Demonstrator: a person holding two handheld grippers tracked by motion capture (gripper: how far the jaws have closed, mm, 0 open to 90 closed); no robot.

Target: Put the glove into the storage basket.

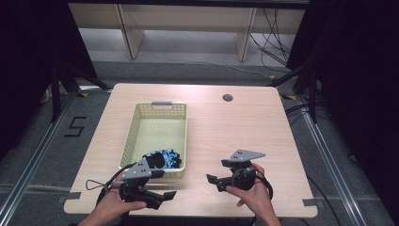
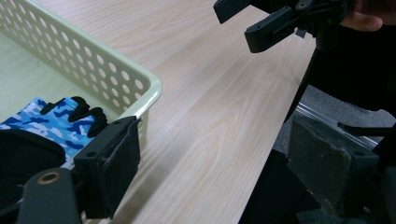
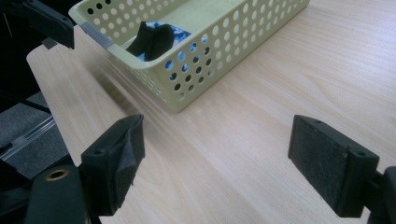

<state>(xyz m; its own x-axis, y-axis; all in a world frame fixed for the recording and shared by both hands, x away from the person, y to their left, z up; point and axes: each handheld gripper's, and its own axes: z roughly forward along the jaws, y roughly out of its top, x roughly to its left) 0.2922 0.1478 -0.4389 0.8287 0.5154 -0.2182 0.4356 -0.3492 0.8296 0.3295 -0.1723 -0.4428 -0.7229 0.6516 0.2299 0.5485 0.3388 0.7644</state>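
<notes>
A pale yellow perforated basket (image 1: 134, 123) stands on the wooden table (image 1: 226, 127), left of centre. A blue camouflage glove with black fingertips (image 1: 165, 158) lies at its near end, also visible as the glove (image 2: 44, 119) and glove (image 3: 156, 39) in the gripper views. My left gripper (image 1: 167, 195) hovers over the table's near edge just in front of the basket, jaws wide apart and empty. My right gripper (image 1: 214, 181) is held to the basket's right, pointing left, open with nothing between its pads (image 3: 327, 161).
A round cable hole (image 1: 227, 98) sits near the table's far edge. The table's right half is bare wood. Black curtains flank both sides, and cables lie on the floor beyond. The other gripper (image 2: 275, 23) shows at the top of the left gripper view.
</notes>
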